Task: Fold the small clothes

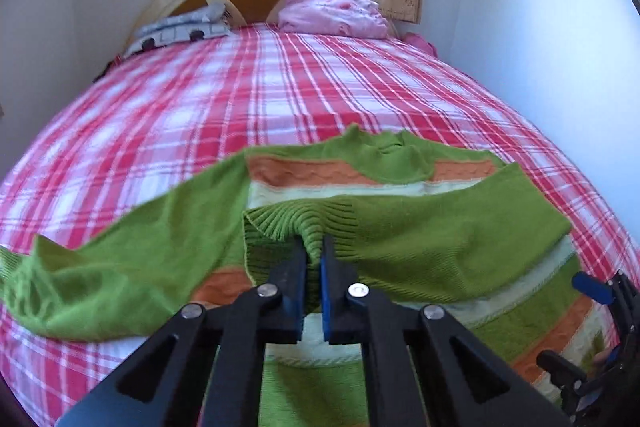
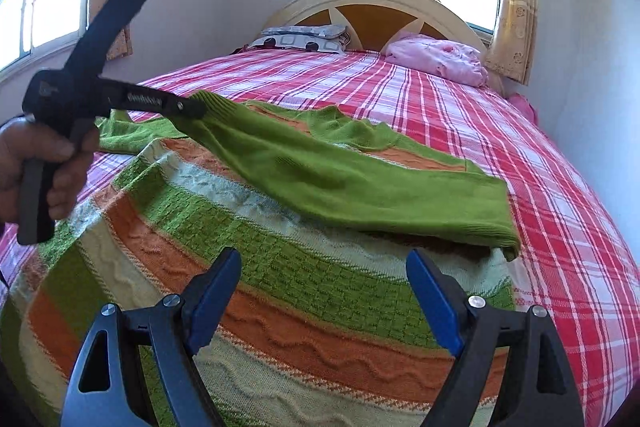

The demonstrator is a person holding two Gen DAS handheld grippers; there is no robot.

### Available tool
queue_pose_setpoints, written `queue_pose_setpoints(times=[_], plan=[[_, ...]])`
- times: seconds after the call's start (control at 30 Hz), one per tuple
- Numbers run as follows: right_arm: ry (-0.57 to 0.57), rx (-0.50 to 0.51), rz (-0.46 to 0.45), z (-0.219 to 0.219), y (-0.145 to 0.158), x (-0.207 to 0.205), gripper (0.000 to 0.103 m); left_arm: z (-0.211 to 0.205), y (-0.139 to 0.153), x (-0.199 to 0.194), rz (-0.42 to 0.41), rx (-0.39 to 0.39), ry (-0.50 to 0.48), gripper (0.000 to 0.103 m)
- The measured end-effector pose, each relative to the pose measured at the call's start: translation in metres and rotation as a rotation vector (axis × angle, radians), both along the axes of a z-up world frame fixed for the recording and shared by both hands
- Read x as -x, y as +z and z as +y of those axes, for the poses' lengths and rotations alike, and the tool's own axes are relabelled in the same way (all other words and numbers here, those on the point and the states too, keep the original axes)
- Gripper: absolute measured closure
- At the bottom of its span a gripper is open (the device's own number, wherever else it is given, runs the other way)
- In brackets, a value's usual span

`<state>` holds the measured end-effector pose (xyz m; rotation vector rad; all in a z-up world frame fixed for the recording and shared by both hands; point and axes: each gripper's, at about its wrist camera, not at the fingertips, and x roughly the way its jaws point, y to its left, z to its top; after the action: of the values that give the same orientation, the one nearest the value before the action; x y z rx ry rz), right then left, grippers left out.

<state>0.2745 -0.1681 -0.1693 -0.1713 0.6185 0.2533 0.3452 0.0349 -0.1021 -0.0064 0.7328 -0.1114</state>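
Above the sweater, left tool angles down, pinching its cuff.

white lettering on left hand-held gripper arm, too blurred to read; no other text.

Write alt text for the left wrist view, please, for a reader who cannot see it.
The left gripper, black with blue pads, is shut on the ribbed cuff of a green knitted sweater with orange and cream stripes, spread on a bed with a red and white checked sheet. The open right gripper shows at the right edge.
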Motion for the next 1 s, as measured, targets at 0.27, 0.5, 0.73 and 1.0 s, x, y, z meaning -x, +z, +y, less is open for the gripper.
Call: queue_pose_setpoints(times=[0.27, 0.5, 0.73, 1.0], plan=[[0.012, 0.044, 0.048, 0.008, -0.008, -0.006, 0.018, 0.012, -0.035, -0.011, 0.059, -0.077, 0.036, 0.096], [0.012, -0.015, -0.025, -0.014, 0.031, -0.02, 0.018, 0.013, -0.049, -0.009, 0.081, -0.08, 0.063, 0.089], [-0.165, -0.043, 0.279, -0.067, -0.008, -0.109, 0.018, 0.015, -0.052, -0.001, 0.11, -0.121, 0.093, 0.065], [-0.144, 0.058, 0.205, -0.046, 0.021, -0.071, 0.018, 0.029, -0.041, 0.028, 0.027, -0.15, 0.091, 0.028]])
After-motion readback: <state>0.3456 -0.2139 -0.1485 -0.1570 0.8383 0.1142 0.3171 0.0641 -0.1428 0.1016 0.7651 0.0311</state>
